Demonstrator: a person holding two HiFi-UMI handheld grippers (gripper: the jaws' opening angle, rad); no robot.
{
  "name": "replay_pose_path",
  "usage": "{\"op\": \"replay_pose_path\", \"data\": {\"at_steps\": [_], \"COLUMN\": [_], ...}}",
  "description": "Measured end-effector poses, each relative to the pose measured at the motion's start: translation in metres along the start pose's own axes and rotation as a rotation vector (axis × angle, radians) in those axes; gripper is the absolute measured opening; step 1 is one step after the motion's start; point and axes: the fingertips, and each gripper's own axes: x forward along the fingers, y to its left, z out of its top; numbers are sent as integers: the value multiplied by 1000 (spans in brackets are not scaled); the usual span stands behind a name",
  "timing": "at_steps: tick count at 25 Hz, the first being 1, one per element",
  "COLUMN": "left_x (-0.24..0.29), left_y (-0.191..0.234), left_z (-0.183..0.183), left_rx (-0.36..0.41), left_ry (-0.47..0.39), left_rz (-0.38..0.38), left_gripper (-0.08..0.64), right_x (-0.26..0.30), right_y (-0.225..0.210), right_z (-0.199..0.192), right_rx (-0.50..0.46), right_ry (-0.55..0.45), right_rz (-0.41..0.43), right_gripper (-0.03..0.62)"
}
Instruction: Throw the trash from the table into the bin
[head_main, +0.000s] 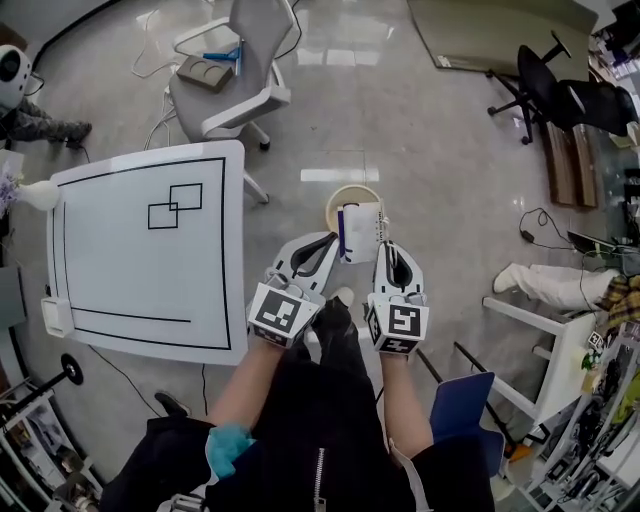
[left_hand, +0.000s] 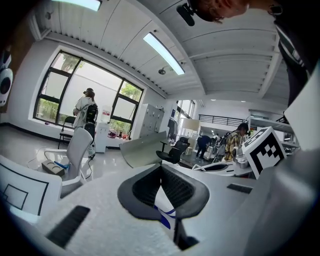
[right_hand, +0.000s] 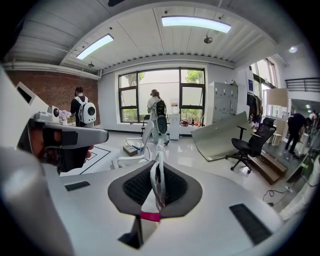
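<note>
White wrapper (head_main: 360, 232) with a blue stripe is pinched from both sides: the left claw (left_hand: 162, 202) is closed tight on one edge and the right claw (right_hand: 157, 192) is clamped on the other. That keeps it spread between them over the round beige bin (head_main: 338, 195) on the floor, near the worktop (head_main: 140, 260). Both forearms (head_main: 245, 385) reach forward side by side, claws tipped slightly down, seemingly ready to drop it straight in.

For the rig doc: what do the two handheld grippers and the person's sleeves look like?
The left gripper and right gripper are white moulded shells with black ribbed pads, each carrying a cube of black-and-white square markers. The right one shows a magenta strip below its pads. The person wears a black zipped jacket, forearms uncovered.
</note>
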Motion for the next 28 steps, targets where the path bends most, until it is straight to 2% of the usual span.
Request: {"op": "replay_pose_path", "data": {"at_steps": [10,16,20,28], "left_x": [31,60,80,122], "left_y": [-1,12,15,38], "left_z": [-60,-106,-138,-212], "left_rx": [-8,23,21,21], "left_ry": [13,25,9,8], "left_rz": [40,78,57,78], "left_gripper": [6,6,6,7], "right_x": [38,71,96,154], "right_y": [-25,-45,-55,-75], "right_z": [-55,-102,-135,-208], "right_rx": [-4,8,14,18], "right_ry": [-2,-7,-8,-11], "right_rz": [29,30,33,35], "right_gripper": [25,25,25,25]}}
